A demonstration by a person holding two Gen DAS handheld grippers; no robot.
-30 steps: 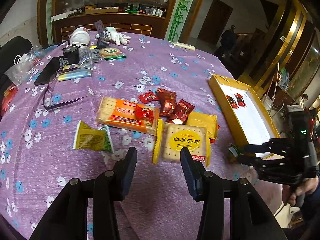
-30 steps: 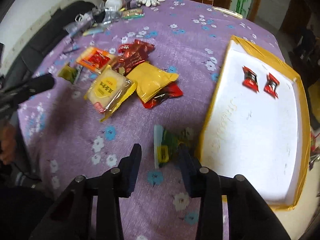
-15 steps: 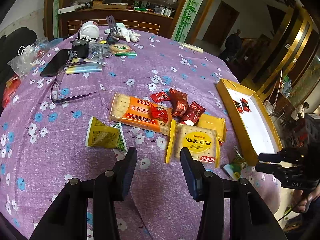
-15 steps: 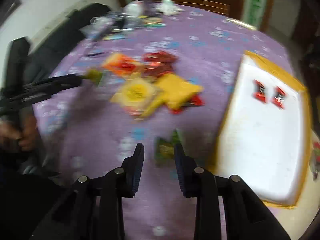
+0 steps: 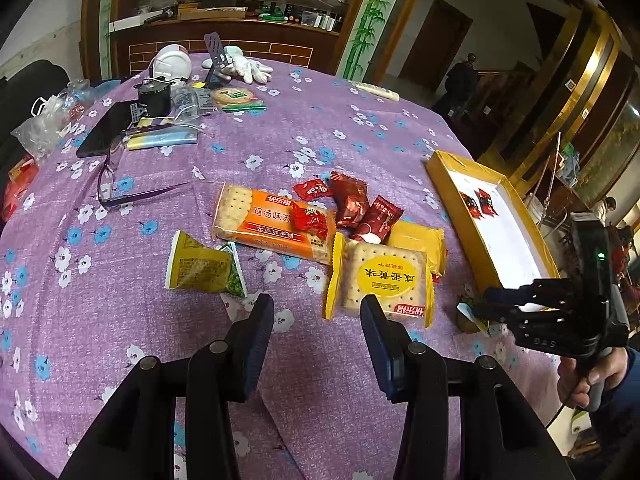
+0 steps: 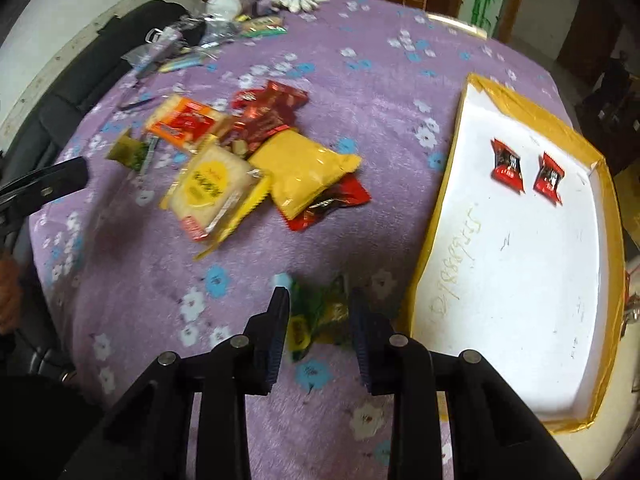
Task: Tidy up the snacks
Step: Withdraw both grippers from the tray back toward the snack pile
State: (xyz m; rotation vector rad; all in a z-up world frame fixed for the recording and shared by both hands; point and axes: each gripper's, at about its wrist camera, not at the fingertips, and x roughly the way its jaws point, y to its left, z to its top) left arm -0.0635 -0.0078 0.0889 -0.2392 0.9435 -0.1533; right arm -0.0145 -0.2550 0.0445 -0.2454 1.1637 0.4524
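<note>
My right gripper (image 6: 319, 294) is shut on a small green and yellow snack packet (image 6: 316, 316) lying on the purple cloth, just left of the yellow-rimmed white tray (image 6: 436, 216). Two red candies (image 6: 507, 164) lie at the tray's far end. In the left wrist view the same right gripper (image 5: 486, 304) pinches that packet (image 5: 468, 316) beside the tray (image 5: 452, 200). My left gripper (image 5: 316, 304) hangs open over bare cloth, nothing between its fingers. Ahead of it lie a yellow cracker pack (image 5: 384, 280), an orange cracker pack (image 5: 268, 220), a green-yellow packet (image 5: 204, 268) and dark red sachets (image 5: 352, 200).
Purple-framed glasses (image 5: 116, 184), a black phone (image 5: 104, 128), a black pot (image 5: 154, 96), plastic bags and white gloves (image 5: 248, 68) crowd the far left of the round table. A person's hand (image 5: 584, 380) holds the right gripper at the table's near right edge.
The right gripper's fingers have drawn closer together around the green packet. The left gripper's jaws stand as before.
</note>
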